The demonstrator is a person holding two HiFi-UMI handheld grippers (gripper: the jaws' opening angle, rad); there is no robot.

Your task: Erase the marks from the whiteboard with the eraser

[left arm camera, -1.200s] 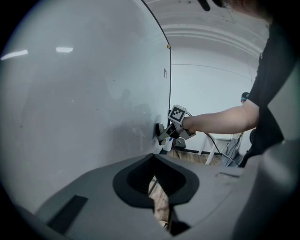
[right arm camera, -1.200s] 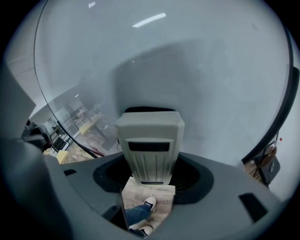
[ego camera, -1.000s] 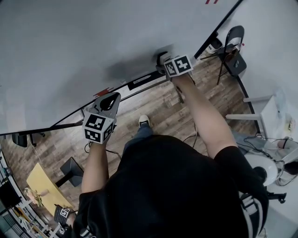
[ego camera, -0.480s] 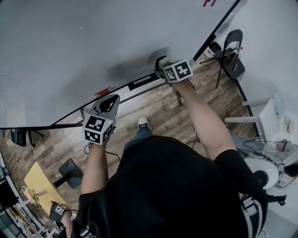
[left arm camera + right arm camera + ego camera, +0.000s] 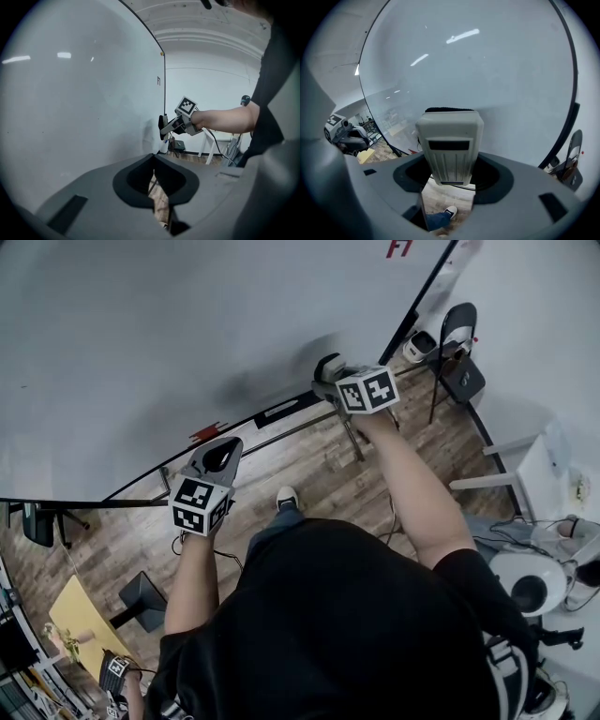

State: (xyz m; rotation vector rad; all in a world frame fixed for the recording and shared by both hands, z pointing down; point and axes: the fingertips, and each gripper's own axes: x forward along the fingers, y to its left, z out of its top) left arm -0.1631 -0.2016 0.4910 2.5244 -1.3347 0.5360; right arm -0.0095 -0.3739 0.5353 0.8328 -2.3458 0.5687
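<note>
The whiteboard (image 5: pixel 141 334) fills the upper left of the head view. My right gripper (image 5: pixel 328 369) is shut on a white eraser (image 5: pixel 450 145) with a dark felt face and holds it against the board's lower part. In the right gripper view, the jaws (image 5: pixel 449 180) clamp the eraser's handle end. From the left gripper view, the eraser (image 5: pixel 162 126) shows pressed edge-on to the board (image 5: pixel 70 93). Red marks (image 5: pixel 398 248) sit near the board's top right corner. My left gripper (image 5: pixel 217 457) hangs below the board's bottom edge, shut on nothing (image 5: pixel 155 177).
A marker tray (image 5: pixel 281 411) runs along the board's bottom edge with a red marker (image 5: pixel 208 433) on it. A black folding chair (image 5: pixel 461 357) and a white table (image 5: pixel 539 470) stand at the right. A yellow table (image 5: pixel 70 620) is at the lower left.
The head view has shifted, bringing the red marks further into sight. The right gripper with the eraser has drifted slightly right and down in view. The left gripper has barely moved.
</note>
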